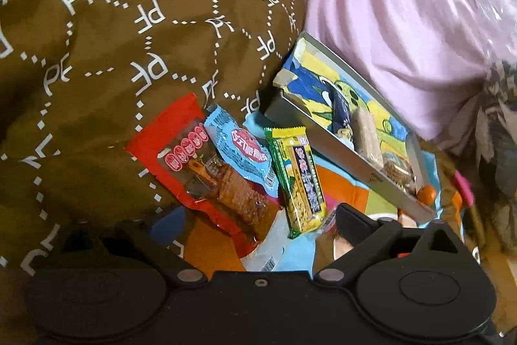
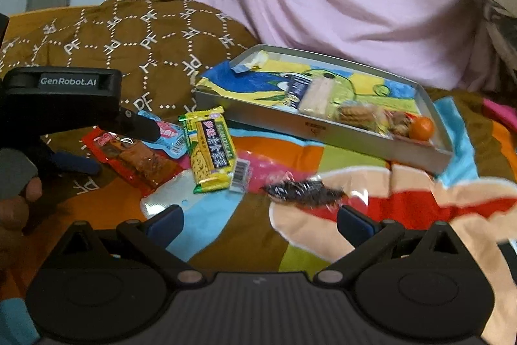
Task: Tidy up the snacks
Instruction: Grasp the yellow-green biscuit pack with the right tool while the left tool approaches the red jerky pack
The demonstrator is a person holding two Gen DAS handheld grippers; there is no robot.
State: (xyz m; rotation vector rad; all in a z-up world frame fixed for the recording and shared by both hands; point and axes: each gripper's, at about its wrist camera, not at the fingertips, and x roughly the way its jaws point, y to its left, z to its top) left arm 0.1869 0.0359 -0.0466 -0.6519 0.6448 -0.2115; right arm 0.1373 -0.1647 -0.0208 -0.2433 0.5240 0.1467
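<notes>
The loose snacks sit in a clump on the colourful blanket (image 2: 245,235): a red packet (image 2: 129,157), a blue one (image 2: 168,134), a yellow bar (image 2: 208,147) and a dark crinkly wrapper (image 2: 303,191) nearer. Far right, the metal tray (image 2: 323,131) holds more plus an orange (image 2: 420,127). The left gripper (image 2: 122,144) hangs low over the red packet, fingers spread, gripping nothing. The right gripper (image 2: 258,225) hovers wide apart just near of the dark wrapper. A brown PF quilt (image 1: 113,37) crowds the left side.

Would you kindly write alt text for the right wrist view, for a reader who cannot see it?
The open right tool hovers over a colourful cartoon blanket, just behind a dark snack in clear wrapping. Left lie a yellow-green snack bar and a red packet beneath the left tool; behind, a shallow grey metal tray holds more snacks.
</notes>
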